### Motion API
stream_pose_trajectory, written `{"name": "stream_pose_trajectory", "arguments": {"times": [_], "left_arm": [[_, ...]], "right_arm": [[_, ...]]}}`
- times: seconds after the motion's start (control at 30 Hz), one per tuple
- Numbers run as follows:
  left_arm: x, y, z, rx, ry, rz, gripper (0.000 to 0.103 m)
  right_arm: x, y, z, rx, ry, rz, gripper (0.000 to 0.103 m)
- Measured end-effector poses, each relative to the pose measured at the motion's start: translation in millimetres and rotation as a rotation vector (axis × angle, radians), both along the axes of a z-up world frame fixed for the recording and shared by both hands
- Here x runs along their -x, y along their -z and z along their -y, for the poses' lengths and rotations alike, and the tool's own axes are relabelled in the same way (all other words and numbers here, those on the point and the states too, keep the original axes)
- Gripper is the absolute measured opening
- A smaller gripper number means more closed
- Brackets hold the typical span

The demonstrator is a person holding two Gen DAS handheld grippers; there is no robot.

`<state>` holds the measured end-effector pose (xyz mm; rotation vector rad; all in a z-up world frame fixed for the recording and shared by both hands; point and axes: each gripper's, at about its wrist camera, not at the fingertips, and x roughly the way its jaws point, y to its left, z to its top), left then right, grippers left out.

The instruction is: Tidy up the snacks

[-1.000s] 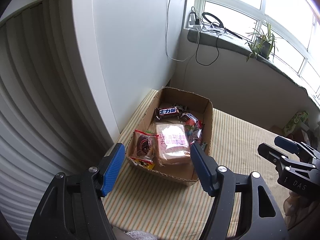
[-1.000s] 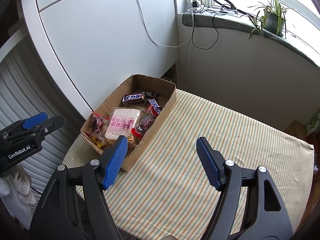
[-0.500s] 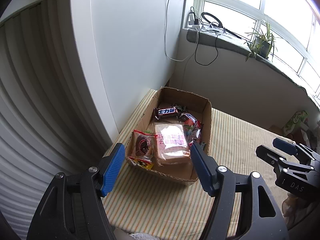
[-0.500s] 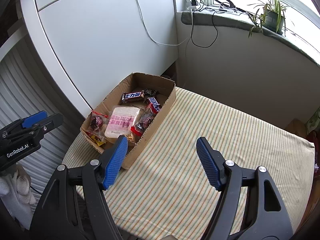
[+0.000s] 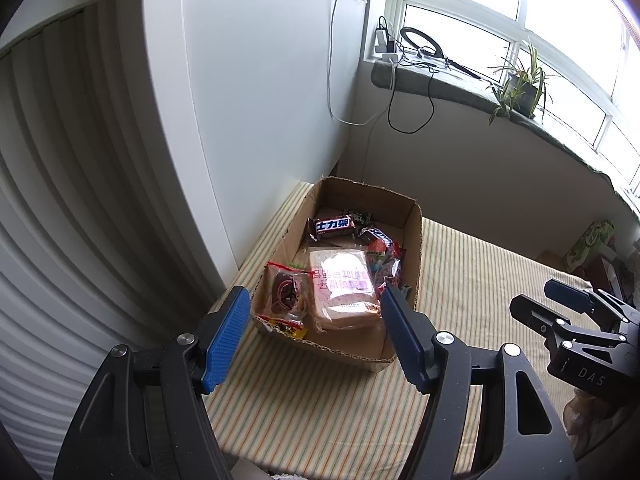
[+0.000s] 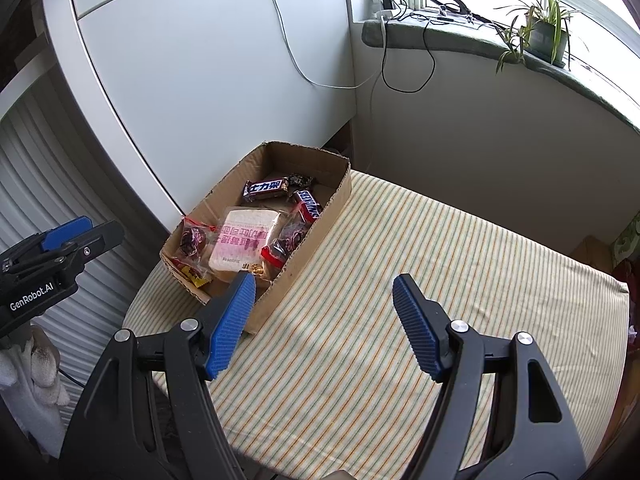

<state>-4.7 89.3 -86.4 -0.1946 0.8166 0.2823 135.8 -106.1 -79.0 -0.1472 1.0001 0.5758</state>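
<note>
Blue ribbed pads face each other across a wide gap on both tools, and nothing sits between either pair: the left tool hangs above the near end of the cardboard box, its jaws apart and framing the box's front wall, while the right tool hangs spread and empty over bare striped cloth beside the box. The snacks are all inside that box, which stands at the far left corner of the desk, close against the white cabinet. A wrapped slice of bread fills the middle, a clear bag with a dark pastry lies to its left, and two chocolate bars lie at the far end. The likeliest trouble from here is a crushed or torn item: the bread is soft, and the film bags are slick and would crumple or slip from hard pads. A descending finger could also catch the box's ragged front edge and shove the light box toward the desk's rim. What lies under the bread is hidden, possibly more small packets, so a blind pinch there might lift two things at once.
</note>
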Motion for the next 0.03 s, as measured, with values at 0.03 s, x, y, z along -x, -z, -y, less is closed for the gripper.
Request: {"name": "stream_pose_trajectory", "arguments": {"times": [0.03], "left_arm": [[-0.2,1.1,0.2,0.001,0.003,-0.003,0.068]], "right_arm": [[0.2,0.7,1.2,-0.001,0.003,-0.002,0.074]]}}
